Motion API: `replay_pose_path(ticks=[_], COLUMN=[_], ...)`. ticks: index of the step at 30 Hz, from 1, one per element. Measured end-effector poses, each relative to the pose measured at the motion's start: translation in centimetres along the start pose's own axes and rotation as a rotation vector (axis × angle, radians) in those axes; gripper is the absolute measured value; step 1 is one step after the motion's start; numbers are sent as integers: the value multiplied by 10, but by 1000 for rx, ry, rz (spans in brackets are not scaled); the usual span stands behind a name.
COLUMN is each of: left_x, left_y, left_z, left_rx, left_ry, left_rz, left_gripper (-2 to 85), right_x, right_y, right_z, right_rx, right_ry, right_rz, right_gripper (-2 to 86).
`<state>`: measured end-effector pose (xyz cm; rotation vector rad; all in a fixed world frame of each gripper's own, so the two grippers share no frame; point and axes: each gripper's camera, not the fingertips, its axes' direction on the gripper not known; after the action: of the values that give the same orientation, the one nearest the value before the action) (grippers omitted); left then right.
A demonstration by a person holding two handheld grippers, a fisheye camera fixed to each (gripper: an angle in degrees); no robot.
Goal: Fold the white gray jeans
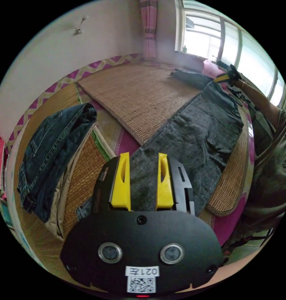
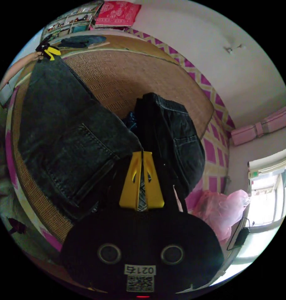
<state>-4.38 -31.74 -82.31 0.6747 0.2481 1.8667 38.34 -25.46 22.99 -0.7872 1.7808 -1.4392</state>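
While the left gripper (image 1: 143, 181) hangs with its yellow jaws parted over one end of the gray jeans (image 1: 193, 137), nothing sits pinched between them; cloth shows through the gap. In the left gripper view the jeans lie stretched across a woven mat (image 1: 140, 93), running away toward the window (image 1: 211, 40). At their far end the right gripper (image 1: 226, 76) meets the cloth, a person's arm (image 1: 262, 100) behind it. A pile of blue jeans (image 1: 52, 156) lies to the side, well apart. In the right gripper view the right gripper (image 2: 142, 181) has its jaws nearly closed, with a thin strip of gray fabric between them, so it has hold of the jeans (image 2: 68, 131) at the waist end. The jeans stretch off across the mat (image 2: 124, 78) to the left gripper (image 2: 50, 51) at the far end. A dark garment (image 2: 174, 140) lies bunched just beside the jeans, and a pink bag (image 2: 221, 209) sits near the wall.
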Motion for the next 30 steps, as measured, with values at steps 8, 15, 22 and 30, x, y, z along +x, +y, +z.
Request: replay_pose_path(ticks=[8,15,22,30], left_x=[13,51,145,192], left_y=[-6,21,144,249], left_z=[29,-54,-157,-86], left_rx=[-119,160,332,260], left_ry=[-61,-124,-94,101], left_rz=[70,126,187,-24], left_gripper=[-3,-9,-9,-10], right_x=[2,-1,-44,-110], right_y=[46,95,255,378], right_z=[-54,-112,-217,-148], right_rx=[151,242,518,390], right_ry=[-38,-113,-253,-499], right_rz=[86,92,133,241], right_gripper=[-10,-10,-10,-10])
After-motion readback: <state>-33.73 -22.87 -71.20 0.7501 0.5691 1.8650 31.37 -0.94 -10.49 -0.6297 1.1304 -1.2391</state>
